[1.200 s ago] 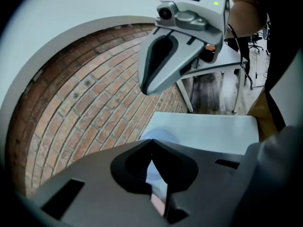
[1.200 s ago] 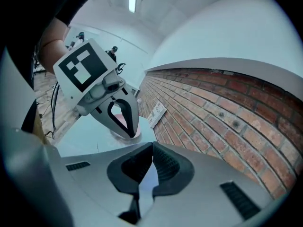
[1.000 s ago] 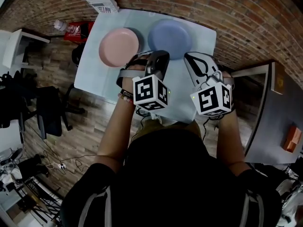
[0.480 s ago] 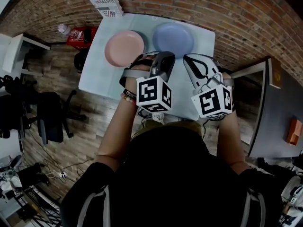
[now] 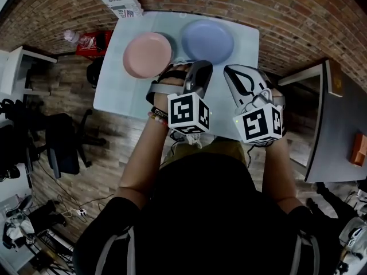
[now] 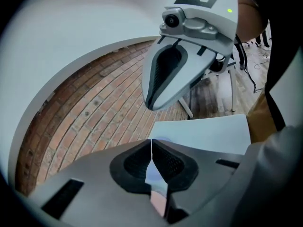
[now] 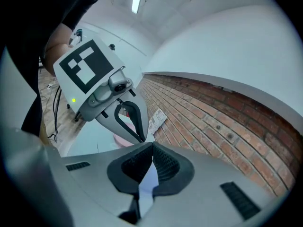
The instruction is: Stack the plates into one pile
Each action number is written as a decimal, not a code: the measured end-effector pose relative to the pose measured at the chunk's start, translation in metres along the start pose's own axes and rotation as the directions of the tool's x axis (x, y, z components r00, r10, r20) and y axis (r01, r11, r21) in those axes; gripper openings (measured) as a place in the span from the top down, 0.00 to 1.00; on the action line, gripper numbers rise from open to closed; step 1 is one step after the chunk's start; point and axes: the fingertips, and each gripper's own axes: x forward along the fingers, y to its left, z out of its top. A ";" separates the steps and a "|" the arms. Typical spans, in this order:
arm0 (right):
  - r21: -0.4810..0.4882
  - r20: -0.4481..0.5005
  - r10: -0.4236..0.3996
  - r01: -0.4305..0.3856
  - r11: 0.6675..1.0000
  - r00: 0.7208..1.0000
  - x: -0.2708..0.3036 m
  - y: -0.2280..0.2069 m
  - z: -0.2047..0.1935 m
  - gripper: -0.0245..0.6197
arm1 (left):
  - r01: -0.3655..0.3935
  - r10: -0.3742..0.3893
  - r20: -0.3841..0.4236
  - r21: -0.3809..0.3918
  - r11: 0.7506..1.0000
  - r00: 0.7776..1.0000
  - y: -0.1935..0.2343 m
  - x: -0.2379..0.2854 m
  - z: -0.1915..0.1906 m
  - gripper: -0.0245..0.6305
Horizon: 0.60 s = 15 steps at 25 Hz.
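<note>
A: Fingers [image 6: 135, 163] of left gripper [image 5: 202, 66] and right gripper [image 5: 232, 71] are closed, empty, over the tabletop's [image 5: 123, 90] near edge.
B: Round pink plate [image 5: 147, 55] and blue plate [image 5: 207, 40] lie side by side toward the far edge, with bare tabletop before them.

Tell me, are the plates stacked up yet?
Not yet. The pink plate and the blue plate lie side by side on the table. The left tongs and right tongs are shut, holding nothing. Still to do: put one plate on the other.

Left tool [image 5: 199, 67] and right tool [image 5: 234, 70] held side by side, not touching, both pointing forward and slightly down. Jaws on both closed tip to tip, nothing gripped.
</note>
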 end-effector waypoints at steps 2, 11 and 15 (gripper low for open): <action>0.012 -0.016 0.000 0.000 1.000 1.000 0.000 -0.005 -0.013 0.91 | 0.014 -0.014 -0.021 -0.004 1.000 1.000 -0.009 0.018 -0.007 0.93; 0.059 -0.094 0.035 -0.030 0.998 0.995 0.005 -0.035 -0.083 0.91 | 0.175 -0.176 -0.190 -0.018 0.984 0.966 -0.071 0.137 -0.066 0.70; 0.095 -0.131 0.039 -0.026 0.995 0.991 0.003 -0.040 -0.116 0.91 | 0.138 -0.117 -0.281 0.054 0.989 0.953 -0.085 0.175 -0.096 0.70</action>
